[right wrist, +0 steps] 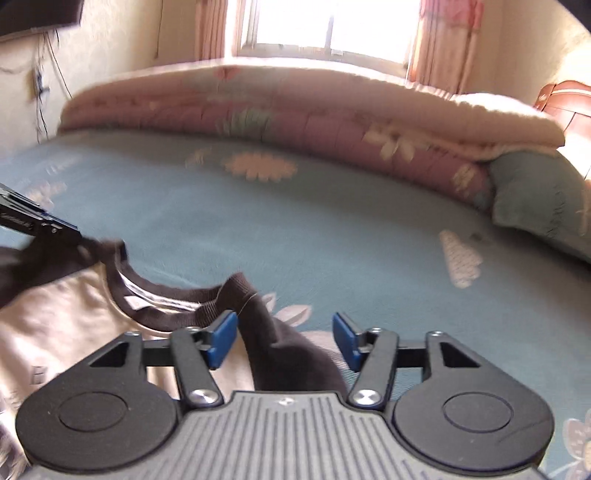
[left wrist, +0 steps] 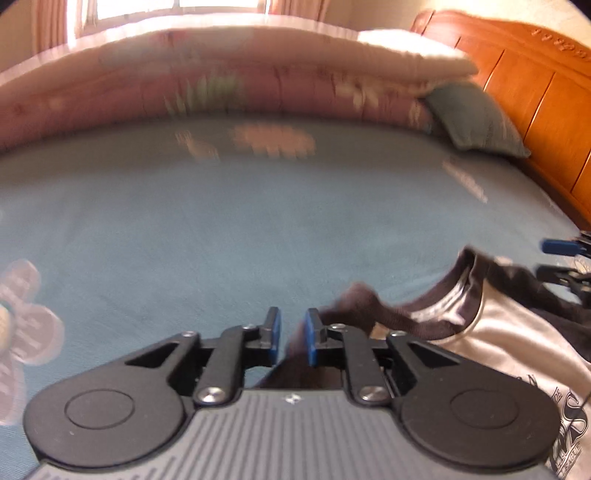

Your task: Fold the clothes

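A cream T-shirt (left wrist: pixel 517 339) with dark brown collar and sleeves lies on the blue bedsheet, collar toward the far side; it also shows in the right wrist view (right wrist: pixel 66 317). My left gripper (left wrist: pixel 292 338) has its jaws nearly closed, a narrow gap between the blue pads, with dark sleeve cloth (left wrist: pixel 354 302) at and beneath them. My right gripper (right wrist: pixel 284 341) is open, its pads on either side of the brown shoulder and sleeve (right wrist: pixel 284 347). The right gripper's tips show at the right edge of the left wrist view (left wrist: pixel 569 258). The left gripper shows in the right wrist view (right wrist: pixel 44 225) on the other shoulder.
A rolled pink floral quilt (right wrist: pixel 295 122) lies along the far side of the bed. A grey-green pillow (left wrist: pixel 476 118) sits by the orange wooden headboard (left wrist: pixel 535 96). The blue flowered sheet (left wrist: pixel 221 221) stretches between the shirt and the quilt. A window (right wrist: pixel 328 26) is behind.
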Tool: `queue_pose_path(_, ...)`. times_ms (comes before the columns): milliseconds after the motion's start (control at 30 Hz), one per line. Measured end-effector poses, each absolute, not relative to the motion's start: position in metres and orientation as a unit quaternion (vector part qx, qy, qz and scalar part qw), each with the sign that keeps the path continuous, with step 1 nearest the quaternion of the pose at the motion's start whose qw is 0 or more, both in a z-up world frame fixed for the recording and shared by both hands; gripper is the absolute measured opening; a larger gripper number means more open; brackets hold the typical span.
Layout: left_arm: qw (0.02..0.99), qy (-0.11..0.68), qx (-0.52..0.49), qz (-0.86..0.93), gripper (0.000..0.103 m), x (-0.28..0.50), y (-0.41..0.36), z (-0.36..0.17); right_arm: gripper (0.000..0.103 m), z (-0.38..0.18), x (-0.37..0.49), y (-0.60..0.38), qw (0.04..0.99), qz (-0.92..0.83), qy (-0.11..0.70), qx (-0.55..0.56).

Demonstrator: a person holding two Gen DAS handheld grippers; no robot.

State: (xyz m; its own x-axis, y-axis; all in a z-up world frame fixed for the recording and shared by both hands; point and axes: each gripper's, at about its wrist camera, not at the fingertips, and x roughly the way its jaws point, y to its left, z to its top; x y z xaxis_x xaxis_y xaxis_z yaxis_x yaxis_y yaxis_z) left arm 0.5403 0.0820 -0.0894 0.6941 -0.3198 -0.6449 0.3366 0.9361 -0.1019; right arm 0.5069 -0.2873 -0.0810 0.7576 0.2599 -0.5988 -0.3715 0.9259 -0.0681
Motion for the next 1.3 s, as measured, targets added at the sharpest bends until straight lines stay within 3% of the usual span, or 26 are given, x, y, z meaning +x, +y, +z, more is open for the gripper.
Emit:
queue_pose_path(100, 0.912, 0.346, -0.034, -0.216, 0.042, 0.524, 0.091, -0.076, 0.073, -0.074, 0.487, -0.303, 0.918, 0.206, 0.333, -0.064)
queue_pose_path(200, 0.864, 0.395, -0.100, -0.296, 0.047, 0.517, 0.087, -0.087, 0.073, -0.091, 0.484, -0.305, 0.896, 0.226, 0.381, -0.042)
queue_pose_path(333, 0.835, 0.470, -0.126, -0.257, 0.045, 0.529, 0.075, -0.133, 0.073, -0.127, 0.518, -0.308, 0.897, 0.169, 0.407, -0.034)
queue_pose_path(367, 0.835, 0.476, -0.134, -0.242, 0.039, 0.534, 0.076, -0.144, 0.074, -0.134, 0.527, -0.308, 0.902, 0.151, 0.402, -0.037)
queue_pose_path(467, 0.857, 0.450, -0.135, -0.213, 0.036, 0.552, 0.079, -0.143, 0.079, -0.137, 0.548, -0.311, 0.909, 0.127, 0.395, -0.030)
queue_pose_path(600, 0.868, 0.439, -0.121, -0.197, 0.035, 0.559, 0.075, -0.127, 0.076, -0.127, 0.568, -0.327, 0.913, 0.106, 0.395, 0.000)
queue_pose_path(633, 0.871, 0.437, -0.114, -0.196, 0.036, 0.559, 0.074, -0.122, 0.077, -0.117, 0.565, -0.336, 0.915, 0.104, 0.389, 0.016)
queue_pose_path(767, 0.863, 0.431, -0.081, -0.251, 0.053, 0.515, 0.071, -0.108, 0.079, -0.087, 0.532, -0.384, 0.911, 0.114, 0.391, 0.071)
queue_pose_path(967, 0.856, 0.441, -0.030, -0.268, 0.054, 0.450, 0.059, -0.106, 0.080, -0.076, 0.481, -0.449, 0.887, 0.126, 0.426, 0.124)
queue_pose_path(1067, 0.864, 0.426, 0.003, -0.269, 0.056, 0.422, 0.047, -0.101, 0.073, -0.082, 0.470, -0.455, 0.899, 0.089, 0.428, 0.031)
queue_pose_path(1233, 0.872, 0.401, 0.051, -0.277, 0.059, 0.380, 0.020, -0.097, 0.043, -0.091, 0.455, -0.483, 0.895, 0.077, 0.437, -0.042)
queue_pose_path(1300, 0.870, 0.397, 0.067, -0.286, 0.064, 0.370, 0.004, -0.099, 0.042, -0.092, 0.448, -0.496, 0.894, 0.072, 0.439, -0.055)
